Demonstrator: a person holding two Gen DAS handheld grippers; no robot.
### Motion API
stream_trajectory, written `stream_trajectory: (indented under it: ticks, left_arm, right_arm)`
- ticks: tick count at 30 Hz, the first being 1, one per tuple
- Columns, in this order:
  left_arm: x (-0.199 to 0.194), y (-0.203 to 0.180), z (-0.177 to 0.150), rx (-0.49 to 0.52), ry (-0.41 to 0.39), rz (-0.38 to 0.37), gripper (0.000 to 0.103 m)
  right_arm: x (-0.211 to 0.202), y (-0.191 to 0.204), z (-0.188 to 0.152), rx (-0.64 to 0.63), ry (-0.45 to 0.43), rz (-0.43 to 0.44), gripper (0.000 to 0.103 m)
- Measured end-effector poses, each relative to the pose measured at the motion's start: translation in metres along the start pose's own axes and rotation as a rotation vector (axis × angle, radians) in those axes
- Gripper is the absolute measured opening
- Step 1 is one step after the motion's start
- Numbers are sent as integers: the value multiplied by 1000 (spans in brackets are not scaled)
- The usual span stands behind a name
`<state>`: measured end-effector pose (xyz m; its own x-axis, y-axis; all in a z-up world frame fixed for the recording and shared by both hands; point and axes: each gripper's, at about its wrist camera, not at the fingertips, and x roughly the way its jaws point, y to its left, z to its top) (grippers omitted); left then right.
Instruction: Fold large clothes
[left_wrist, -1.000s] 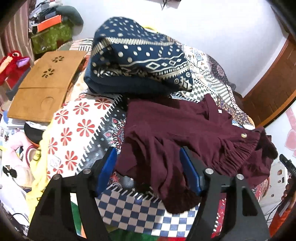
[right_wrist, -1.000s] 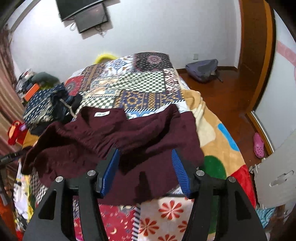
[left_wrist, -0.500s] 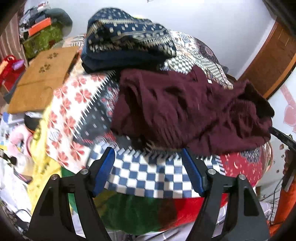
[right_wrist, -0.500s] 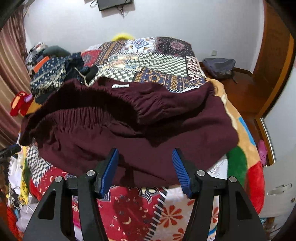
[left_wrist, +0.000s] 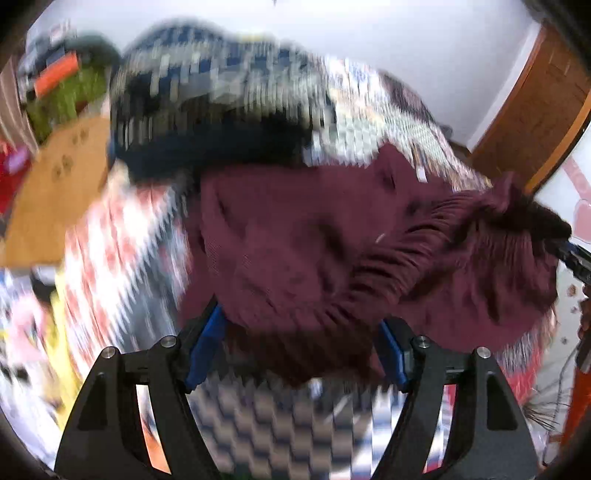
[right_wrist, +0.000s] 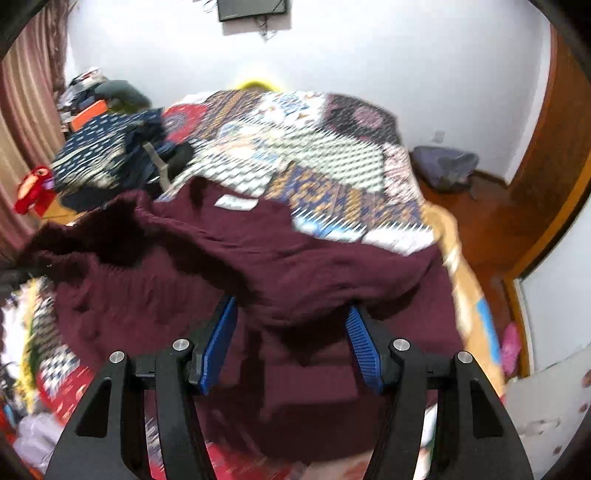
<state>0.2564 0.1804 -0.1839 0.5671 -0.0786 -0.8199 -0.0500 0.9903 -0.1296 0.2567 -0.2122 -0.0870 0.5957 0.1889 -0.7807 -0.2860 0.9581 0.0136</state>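
A crumpled maroon garment (left_wrist: 332, 251) lies bunched on the patchwork bedspread (left_wrist: 122, 258); it also shows in the right wrist view (right_wrist: 280, 266) with a white neck label. My left gripper (left_wrist: 299, 339) is open, its blue pads at either side of the garment's near edge. My right gripper (right_wrist: 291, 332) is open too, its pads straddling a fold of the maroon cloth at the bed's edge. Both views are blurred by motion.
A folded navy patterned cloth (left_wrist: 214, 92) sits at the far side of the bed, also seen in the right wrist view (right_wrist: 107, 155). A wooden lap table (left_wrist: 55, 192) lies to the left. A grey bag (right_wrist: 443, 166) sits on the floor by the wooden door (right_wrist: 554, 147).
Both grippers have moved back in toward the garment's near edges after pulling away half a second ago. The maroon cloth now reaches between each pair of pads. Both stay open.
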Motion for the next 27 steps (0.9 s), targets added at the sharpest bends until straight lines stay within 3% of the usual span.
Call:
stream_trajectory:
  ticks: [3,5,7,9,12,19,23,27]
  left_arm:
    - [8,-1,42,29,-65,48,73]
    - [22,1,58,13,-51,83,73]
    - [34,5,68,-5,-45,117,73]
    - [41,11,71,-36,-34,137,73]
    - [38,21,65,-89,-35,79,73]
    - [27,10,33,-7,0,53,73]
    - [42,-6,27,45,26,44,73]
    - [72,-9,28,25,92,46,73]
  right_arm:
    - [15,-17,19,51,-10,12,70]
    - [28,-31,28,124,-1,-4,71]
    - [38,-45,33,193,12,-75,71]
    - [38,-56,32,246,13,-59,71]
    - [30,-62,26,283,9,-2,71]
    - [10,-39,9,157,9,4,71]
    - [25,-26,-3,67,53,-20,71]
    - [44,-28,-14,87,121,-37,71]
